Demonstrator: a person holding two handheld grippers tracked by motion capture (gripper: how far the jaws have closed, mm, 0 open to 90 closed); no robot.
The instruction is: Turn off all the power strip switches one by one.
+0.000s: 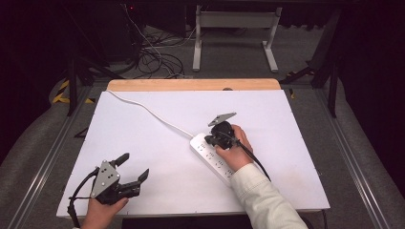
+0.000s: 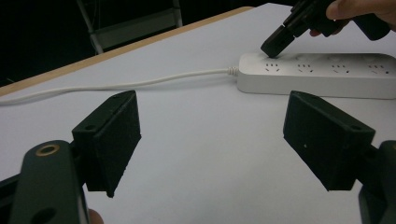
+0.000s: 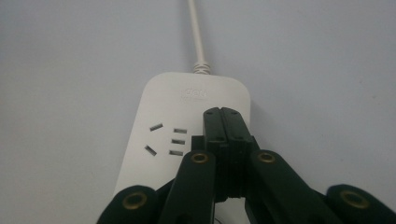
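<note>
A: Power strip (image 3: 187,140) — white plastic, smooth, slight sheen. Cable (image 1: 153,113) at its 12 o'clock end, white rubbery sheath.

B: Right gripper (image 3: 224,119): matt black plastic, brass-look rivets. Left gripper (image 1: 131,167) same, pads (image 2: 119,140) matt with fine grain, grey metal plate on top.

A: Table (image 1: 143,143) — matt white sheet, bare wood strip (image 1: 191,85) at 12 o'clock. Sleeve (image 1: 262,200) is pale cloth.

Your left gripper (image 1: 131,168): jaws wide apart, held low, near you. Right gripper (image 1: 210,140): jaws pressed together, tips angled down.
</note>
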